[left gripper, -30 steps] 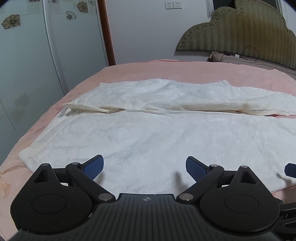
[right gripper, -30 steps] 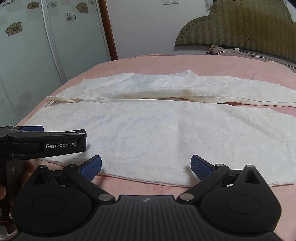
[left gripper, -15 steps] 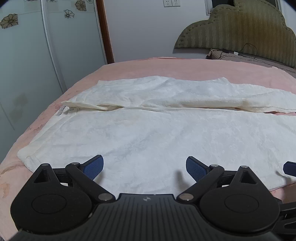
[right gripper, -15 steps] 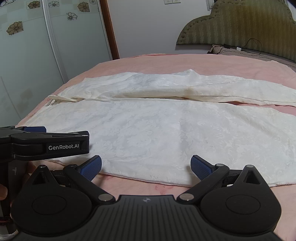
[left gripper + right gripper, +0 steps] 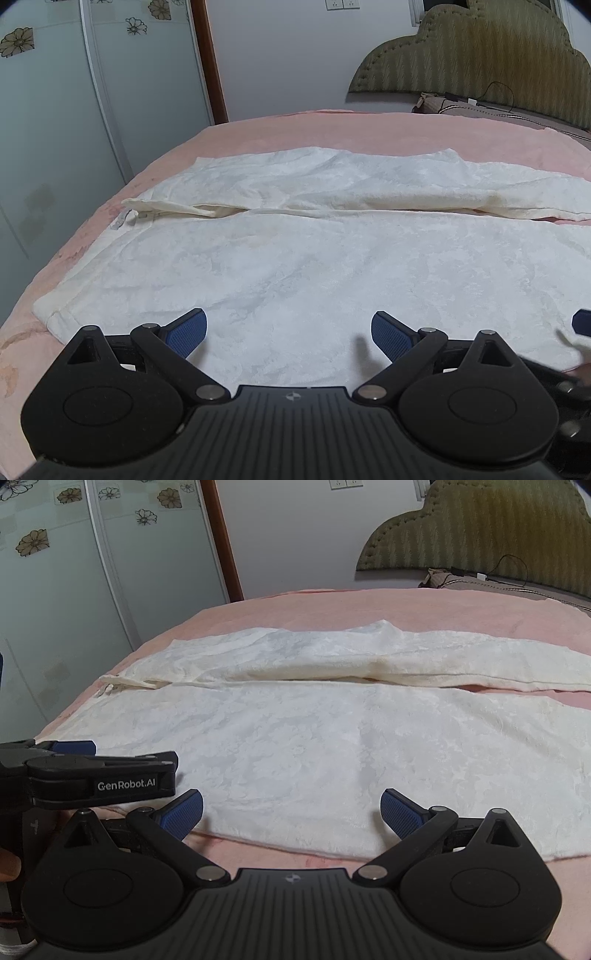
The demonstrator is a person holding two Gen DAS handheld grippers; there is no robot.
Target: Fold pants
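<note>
White pants (image 5: 314,258) lie spread flat on the pink bed, waistband at the left, both legs running to the right, near leg in front and far leg behind it. They show the same way in the right wrist view (image 5: 332,746). My left gripper (image 5: 288,332) is open and empty, low over the near leg close to its front edge. My right gripper (image 5: 291,812) is open and empty over the near leg's front edge. The left gripper's body (image 5: 92,779) shows at the left in the right wrist view.
The pink bed (image 5: 332,129) extends behind the pants. A green padded headboard (image 5: 480,55) with a cable and pillow is at the far right. Frosted wardrobe doors (image 5: 74,110) stand along the left, past the bed's edge.
Both cameras have tilted down and drawn slightly nearer the pants. The pants have not moved and both grippers stay open.
</note>
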